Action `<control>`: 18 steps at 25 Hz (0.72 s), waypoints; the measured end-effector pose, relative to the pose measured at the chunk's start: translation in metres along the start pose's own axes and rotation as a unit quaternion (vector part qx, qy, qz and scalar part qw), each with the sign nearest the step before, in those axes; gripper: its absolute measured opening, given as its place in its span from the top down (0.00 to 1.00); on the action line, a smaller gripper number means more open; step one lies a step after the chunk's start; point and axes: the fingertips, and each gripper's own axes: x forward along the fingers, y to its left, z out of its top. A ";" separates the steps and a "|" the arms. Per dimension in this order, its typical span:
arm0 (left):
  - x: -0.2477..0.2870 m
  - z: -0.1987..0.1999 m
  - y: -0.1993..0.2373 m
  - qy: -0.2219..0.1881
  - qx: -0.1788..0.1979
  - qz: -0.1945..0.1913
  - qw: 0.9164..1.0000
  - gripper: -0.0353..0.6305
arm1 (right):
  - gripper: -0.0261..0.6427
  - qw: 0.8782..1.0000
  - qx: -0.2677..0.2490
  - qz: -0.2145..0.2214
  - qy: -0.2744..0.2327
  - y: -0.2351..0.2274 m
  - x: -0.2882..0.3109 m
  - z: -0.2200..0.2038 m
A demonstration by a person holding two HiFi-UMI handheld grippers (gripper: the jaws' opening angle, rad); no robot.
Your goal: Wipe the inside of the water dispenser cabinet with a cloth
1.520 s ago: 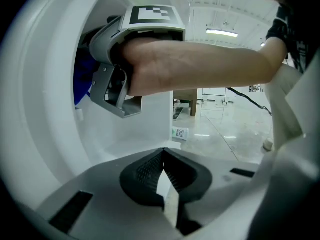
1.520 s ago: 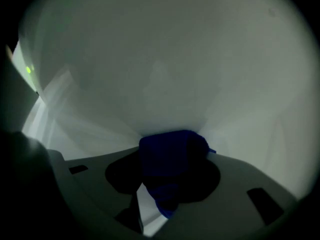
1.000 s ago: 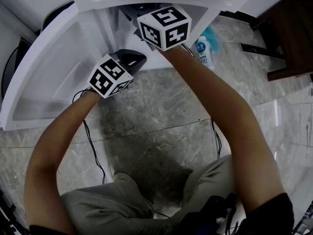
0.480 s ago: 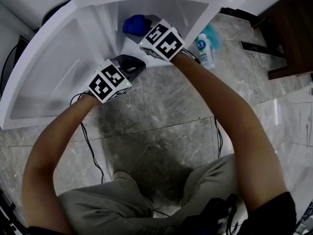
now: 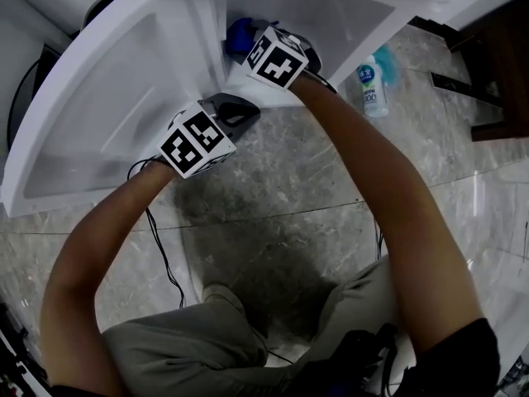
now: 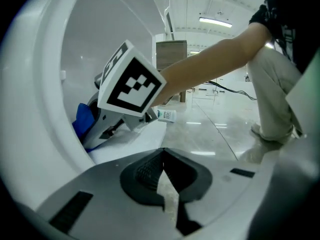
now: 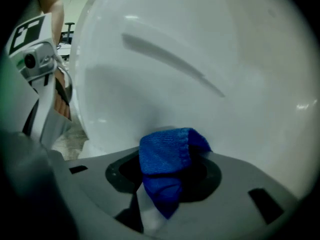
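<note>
Since your right tongs [image 7: 165, 184], clamped on the blue cloth [image 7: 167, 156], have dropped lower into the cabinet [image 7: 200, 59], wiping looks underway; left tongs [image 6: 164, 184] together, empty, blue cloth at their 1 o'clock.

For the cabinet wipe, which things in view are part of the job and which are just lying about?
In the job: blue cloth, clamped in the right gripper; white cabinet; its open door.
Lying about: plastic bottle on the floor; black cables; dark wooden furniture.
</note>
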 end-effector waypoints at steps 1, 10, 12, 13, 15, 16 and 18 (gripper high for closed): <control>-0.002 -0.002 0.000 -0.001 -0.002 0.001 1.000 0.94 | 0.74 1.000 0.005 -0.012 0.003 -0.009 0.004 -0.001; -0.005 -0.014 0.014 0.004 -0.010 0.019 1.000 0.94 | 0.74 1.000 0.029 0.000 -0.005 -0.005 0.005 -0.003; 0.000 -0.008 0.013 0.000 -0.006 0.015 1.000 0.94 | 0.74 1.000 0.000 0.029 -0.008 0.007 0.000 -0.004; 0.002 -0.005 0.011 -0.002 -0.004 0.012 1.000 0.94 | 0.74 0.999 -0.010 0.034 -0.009 0.009 -0.001 -0.004; 0.004 -0.002 0.007 -0.003 0.000 0.006 1.000 0.94 | 0.74 0.999 -0.020 0.028 -0.008 0.006 0.002 -0.002; 0.004 -0.001 0.004 -0.002 0.003 0.003 1.000 0.94 | 0.74 1.000 -0.021 0.019 -0.005 0.001 0.005 -0.001; 0.003 0.000 -0.001 -0.001 0.007 -0.003 1.000 0.94 | 0.74 1.000 -0.013 -0.003 0.004 -0.012 0.011 -0.002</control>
